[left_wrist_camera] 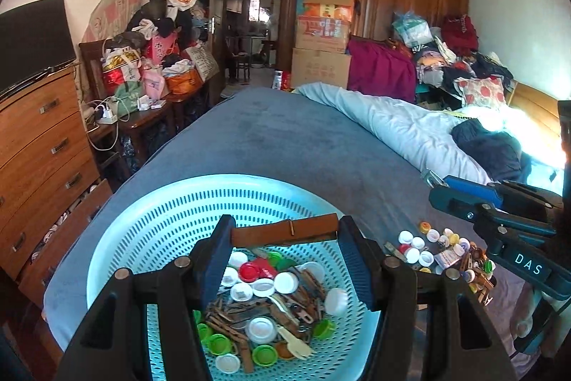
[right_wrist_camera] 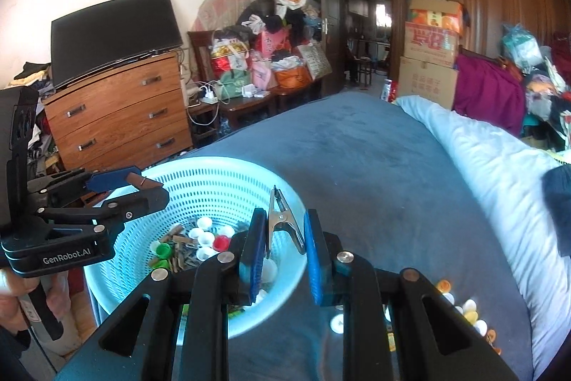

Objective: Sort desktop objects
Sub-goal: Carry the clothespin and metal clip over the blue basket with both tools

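Observation:
A pale blue perforated basket [left_wrist_camera: 171, 199] stands on the blue bedspread, filled with bottle caps and wooden clothespins. Above it, my left gripper [left_wrist_camera: 283, 238] is shut on a brown wooden clothespin [left_wrist_camera: 307, 229] held crosswise between its pads. My right gripper [right_wrist_camera: 285, 227] is shut on a metal spring clip [right_wrist_camera: 282, 220] that points up, over the near rim of the basket [right_wrist_camera: 214, 167]. The right wrist view shows the left gripper [right_wrist_camera: 150, 186] at the left with the clothespin [right_wrist_camera: 142, 181]. The right gripper [left_wrist_camera: 442, 188] enters the left wrist view from the right.
A loose pile of caps, clothespins and small items [left_wrist_camera: 446, 252] lies on the bed right of the basket. A white duvet [right_wrist_camera: 492, 174] runs along the right side. A wooden dresser [right_wrist_camera: 117, 120] with a monitor stands left of the bed.

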### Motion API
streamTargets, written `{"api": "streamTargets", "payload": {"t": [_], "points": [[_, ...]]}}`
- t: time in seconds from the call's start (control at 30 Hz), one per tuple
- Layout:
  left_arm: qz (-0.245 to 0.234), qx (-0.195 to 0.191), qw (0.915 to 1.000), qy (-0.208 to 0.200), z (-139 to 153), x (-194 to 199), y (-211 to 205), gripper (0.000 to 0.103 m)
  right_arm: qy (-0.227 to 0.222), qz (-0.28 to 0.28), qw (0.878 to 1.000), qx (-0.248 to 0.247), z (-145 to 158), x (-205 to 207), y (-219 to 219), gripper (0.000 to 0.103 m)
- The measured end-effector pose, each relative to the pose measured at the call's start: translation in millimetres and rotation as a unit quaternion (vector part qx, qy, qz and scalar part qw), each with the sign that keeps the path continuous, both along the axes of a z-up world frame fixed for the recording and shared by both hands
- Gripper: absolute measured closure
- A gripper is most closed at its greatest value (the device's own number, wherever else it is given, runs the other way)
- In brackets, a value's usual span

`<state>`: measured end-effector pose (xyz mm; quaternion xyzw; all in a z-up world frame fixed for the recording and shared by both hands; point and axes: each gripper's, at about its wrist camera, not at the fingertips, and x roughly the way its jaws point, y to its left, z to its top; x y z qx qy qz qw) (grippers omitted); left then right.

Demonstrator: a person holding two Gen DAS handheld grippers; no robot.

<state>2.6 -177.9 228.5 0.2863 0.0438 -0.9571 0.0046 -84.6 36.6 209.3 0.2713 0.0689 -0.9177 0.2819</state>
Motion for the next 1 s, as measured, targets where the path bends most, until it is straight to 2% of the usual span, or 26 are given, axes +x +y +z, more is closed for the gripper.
{"api": "streamTargets", "payload": {"t": [0.27, 0.57, 0.77, 1.0], "points": [[0.029, 0.006, 0.9987, -0.042, -2, -7, -37, 0.042, -0.032, 0.035, 0.999, 0.007, 1, -13, -42, 0.083], [0.046, 0.026, 0.9921, -0.114, -20, -21, -64, 0.042, -0.121, 0.065, 0.990, -0.009, -15, -36, -70, 0.083], [0.043, 0.029, 0.9911, -0.122, -30, -23, -69, 0.042, -0.124, 0.073, 0.990, 0.006, -22, -34, -83, 0.083], [0.043, 0.028, 0.9916, -0.119, -28, -27, -70, 0.042, -0.123, 0.072, 0.990, 0.006, -22, -33, -83, 0.082]]}}
